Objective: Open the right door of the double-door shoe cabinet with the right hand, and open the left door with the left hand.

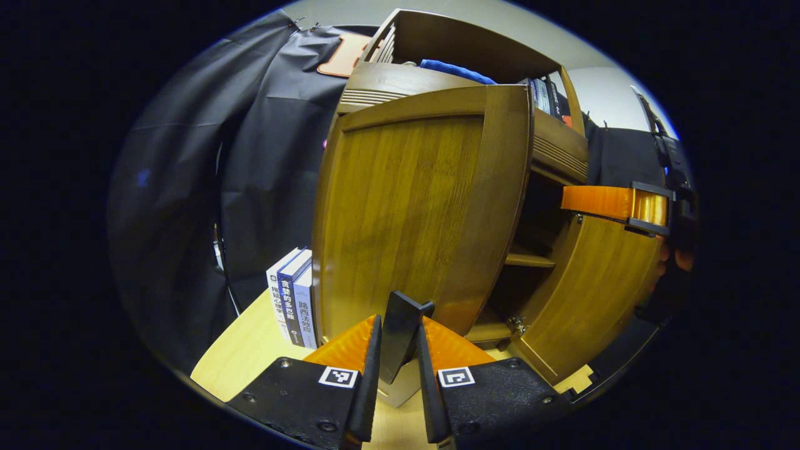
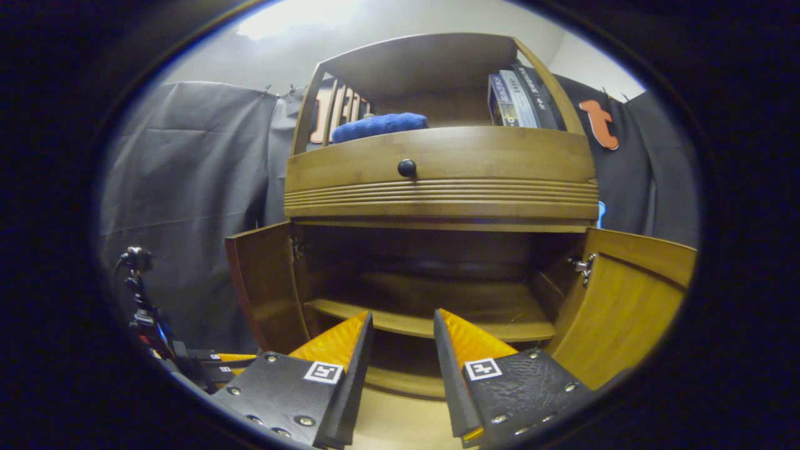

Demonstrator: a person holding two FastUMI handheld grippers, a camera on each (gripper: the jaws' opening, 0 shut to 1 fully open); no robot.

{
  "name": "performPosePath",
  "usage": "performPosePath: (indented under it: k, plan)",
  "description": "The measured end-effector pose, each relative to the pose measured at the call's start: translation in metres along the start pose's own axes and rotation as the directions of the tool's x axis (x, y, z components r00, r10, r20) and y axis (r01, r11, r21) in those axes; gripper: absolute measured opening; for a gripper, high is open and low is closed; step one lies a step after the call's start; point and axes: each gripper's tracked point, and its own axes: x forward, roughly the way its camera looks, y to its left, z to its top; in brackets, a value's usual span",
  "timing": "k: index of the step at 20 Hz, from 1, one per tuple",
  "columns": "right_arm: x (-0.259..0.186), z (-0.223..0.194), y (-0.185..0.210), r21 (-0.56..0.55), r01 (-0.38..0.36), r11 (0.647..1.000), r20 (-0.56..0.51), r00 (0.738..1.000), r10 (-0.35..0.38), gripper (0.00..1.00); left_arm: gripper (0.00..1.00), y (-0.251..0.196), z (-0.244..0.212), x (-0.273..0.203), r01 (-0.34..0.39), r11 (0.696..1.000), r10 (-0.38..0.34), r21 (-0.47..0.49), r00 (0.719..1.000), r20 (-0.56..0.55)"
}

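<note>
The brown wooden shoe cabinet (image 2: 437, 187) has both doors swung out. In the left gripper view the left door (image 1: 406, 212) stands wide, its front face toward me. My left gripper (image 1: 400, 320) is shut on that door's dark handle (image 1: 400, 340). The right door (image 1: 594, 294) hangs open at the right, and a finger (image 1: 600, 201) of my right gripper reaches in just above its top edge. In the right gripper view my right gripper (image 2: 400, 337) is open with nothing between its fingers, facing the inner shelf (image 2: 431, 322) between the left door (image 2: 262, 294) and the right door (image 2: 625, 300).
Above the doors is a drawer with a round dark knob (image 2: 406, 167). A blue cloth (image 2: 378, 125) and books (image 2: 519, 94) sit in the top compartment. More books (image 1: 294, 300) stand on the light wooden table (image 1: 250, 350), left of the cabinet. Black cloth hangs behind.
</note>
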Motion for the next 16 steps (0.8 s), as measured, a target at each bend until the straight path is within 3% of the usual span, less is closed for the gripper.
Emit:
performPosePath:
  k: [1,2,4,8,9,10,11,12,13,15,16]
  plan:
    - [0.002,0.000,0.003,-0.002,-0.010,1.000,-0.001,1.000,0.010,0.57,0.33,0.004,0.001,-0.004,-0.008,1.000,0.008,0.004,1.000,0.003]
    - [0.003,-0.001,0.005,-0.003,-0.020,1.000,-0.002,1.000,0.020,0.53,0.36,0.008,0.002,-0.007,-0.019,1.000,0.019,0.005,1.000,0.007]
    - [0.008,-0.004,0.010,-0.005,-0.038,0.999,-0.010,0.999,0.038,0.57,0.29,0.015,0.009,-0.014,-0.041,0.999,0.041,-0.001,0.999,0.027]
    - [0.011,-0.011,0.015,0.004,-0.067,0.998,-0.025,0.997,0.067,0.53,0.33,0.033,0.013,-0.025,-0.082,0.996,0.083,-0.022,0.996,0.043]
    - [0.012,-0.013,0.017,0.006,-0.074,0.997,-0.026,0.997,0.074,0.57,0.33,0.038,0.014,-0.028,-0.098,0.995,0.099,-0.024,0.994,0.047]
    - [0.013,-0.014,0.018,0.007,-0.079,0.997,-0.028,0.997,0.079,0.53,0.33,0.044,0.014,-0.030,-0.119,0.993,0.120,-0.022,0.992,0.047]
    - [0.014,-0.016,0.019,0.007,-0.084,0.996,-0.030,0.996,0.084,0.57,0.30,0.050,0.015,-0.033,-0.144,0.989,0.145,-0.020,0.988,0.053]
    - [0.015,-0.017,0.020,0.007,-0.088,0.996,-0.032,0.996,0.088,0.53,0.33,0.057,0.016,-0.037,-0.168,0.986,0.169,-0.016,0.984,0.056]
    - [0.016,-0.019,0.021,0.008,-0.092,0.996,-0.036,0.995,0.092,0.57,0.36,0.064,0.017,-0.041,-0.190,0.982,0.191,-0.013,0.980,0.058]
    - [0.018,-0.022,0.022,0.013,-0.101,0.995,-0.044,0.994,0.101,0.53,0.33,0.075,0.020,-0.045,-0.215,0.976,0.216,-0.016,0.974,0.062]
    - [0.019,-0.023,0.023,0.015,-0.105,0.994,-0.046,0.993,0.105,0.53,0.36,0.084,0.022,-0.047,-0.239,0.971,0.240,-0.017,0.969,0.063]
